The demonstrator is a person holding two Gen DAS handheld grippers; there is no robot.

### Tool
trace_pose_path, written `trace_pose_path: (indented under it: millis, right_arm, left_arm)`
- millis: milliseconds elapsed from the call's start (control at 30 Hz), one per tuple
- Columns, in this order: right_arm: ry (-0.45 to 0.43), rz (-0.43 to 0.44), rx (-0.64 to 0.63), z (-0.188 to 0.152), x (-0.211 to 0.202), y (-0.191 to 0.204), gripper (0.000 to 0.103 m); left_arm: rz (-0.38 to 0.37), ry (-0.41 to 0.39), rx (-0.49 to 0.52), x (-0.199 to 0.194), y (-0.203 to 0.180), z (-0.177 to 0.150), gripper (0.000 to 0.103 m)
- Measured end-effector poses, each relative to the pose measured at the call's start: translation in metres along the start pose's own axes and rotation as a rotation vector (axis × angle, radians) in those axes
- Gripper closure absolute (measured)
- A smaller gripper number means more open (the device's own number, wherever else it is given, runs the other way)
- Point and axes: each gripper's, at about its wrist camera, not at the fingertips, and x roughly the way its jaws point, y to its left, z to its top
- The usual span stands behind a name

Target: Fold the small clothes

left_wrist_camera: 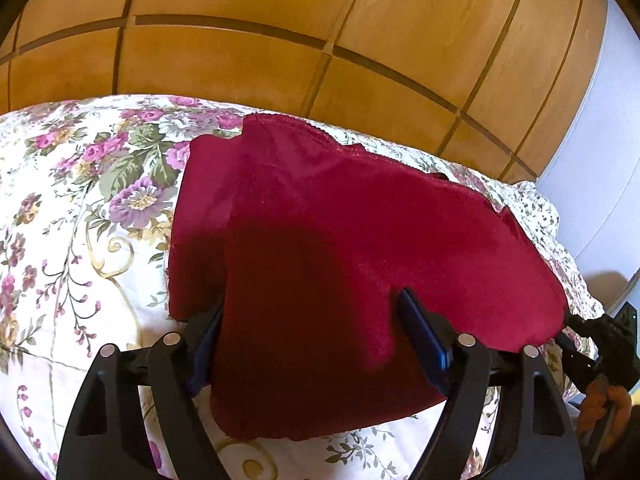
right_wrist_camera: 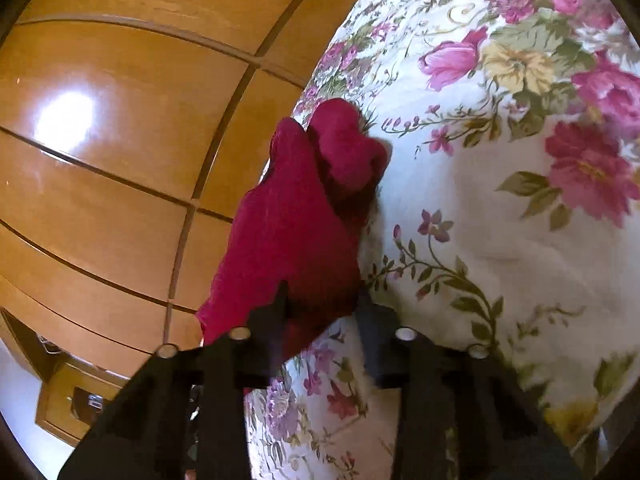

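Crimson fleece garment [left_wrist_camera: 320,216] lay spread on a bed covered by a white floral sheet [left_wrist_camera: 92,208], close to the bed's far edge, with a wooden wardrobe [left_wrist_camera: 280,40] of tan panels rising just behind it. In the left wrist view the cloth looked partly folded, one layer lying over another along its left side, and its near hem hung down between the fingers of the left tongs [left_wrist_camera: 312,340].

Those left tongs stood wide apart. The blue-padded right finger [left_wrist_camera: 424,344] rested on top of the fabric, and the left finger sat at the cloth's left edge, but the pads did not pinch the garment between them.

The right tongs [right_wrist_camera: 320,300] appeared at the right border of the left wrist view, at the garment's far right corner. In the right wrist view, which was tilted and somewhat blurred, their two black fingers had a bunch of the crimson cloth between them, drawn in close against it, and the garment rose from that grip in a crumpled ridge along the edge of the bed. The sheet's large pink and yellow flowers filled the right side of that view.
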Motion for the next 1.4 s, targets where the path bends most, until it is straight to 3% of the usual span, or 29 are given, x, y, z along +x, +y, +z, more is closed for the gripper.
trace_pose_path:
  millis: [67, 133, 267, 367, 467, 533, 567, 700, 833, 900, 1033, 1133, 1267, 1400]
  right_arm:
    - [-0.092, -0.018, -0.073, 0.006, -0.015, 0.012, 0.087]
    - [-0.129, -0.034, -0.119, 0.009, -0.024, 0.019, 0.088]
    - [-0.048, -0.142, -0.052, 0.005, -0.009, 0.001, 0.089]
    - [-0.020, -0.112, 0.037, 0.002, -0.005, -0.014, 0.085]
    - [-0.049, -0.100, 0.046, 0.003, -0.012, -0.012, 0.060]
    - [-0.126, -0.182, -0.014, 0.005, -0.023, -0.002, 0.039]
    - [-0.182, -0.235, -0.063, 0.005, -0.031, 0.007, 0.023]
    - [-0.260, -0.286, -0.209, 0.005, -0.037, 0.032, 0.008]
    - [-0.171, -0.280, -0.298, -0.005, -0.013, 0.044, 0.004]
    - [-0.099, -0.297, -0.342, -0.009, 0.007, 0.046, 0.002]
    - [0.006, -0.478, -0.483, -0.021, 0.035, 0.044, 0.002]
    - [0.019, -0.572, -0.573, -0.028, 0.039, 0.038, 0.002]
    - [0.014, -0.565, -0.559, -0.030, 0.035, 0.032, 0.002]
    - [-0.002, -0.561, -0.562, -0.032, 0.034, 0.030, 0.002]
  left_arm:
    - [-0.004, 0.002, 0.000, 0.000, 0.001, 0.000, 0.024]
    - [-0.005, 0.007, 0.002, 0.002, 0.000, -0.001, 0.024]
    - [0.009, 0.022, 0.018, 0.006, -0.002, -0.001, 0.024]
    - [0.010, 0.024, 0.022, 0.007, -0.003, -0.001, 0.023]
    - [-0.013, 0.022, 0.016, 0.005, -0.002, -0.001, 0.016]
    - [-0.018, 0.020, 0.013, 0.002, -0.002, -0.001, 0.014]
    - [-0.022, 0.012, 0.005, -0.001, -0.002, -0.002, 0.013]
    - [-0.024, -0.032, -0.043, -0.013, 0.005, -0.002, 0.013]
    - [-0.014, -0.004, -0.098, -0.008, 0.016, 0.002, 0.013]
    - [0.006, 0.018, -0.080, -0.005, 0.015, 0.000, 0.013]
    - [0.061, 0.102, 0.013, 0.004, 0.007, -0.009, 0.013]
    - [0.025, 0.115, -0.035, 0.003, 0.018, -0.010, 0.013]
    - [0.008, 0.114, -0.040, -0.002, 0.020, -0.011, 0.013]
    - [-0.066, 0.082, -0.144, -0.012, 0.037, -0.010, 0.013]
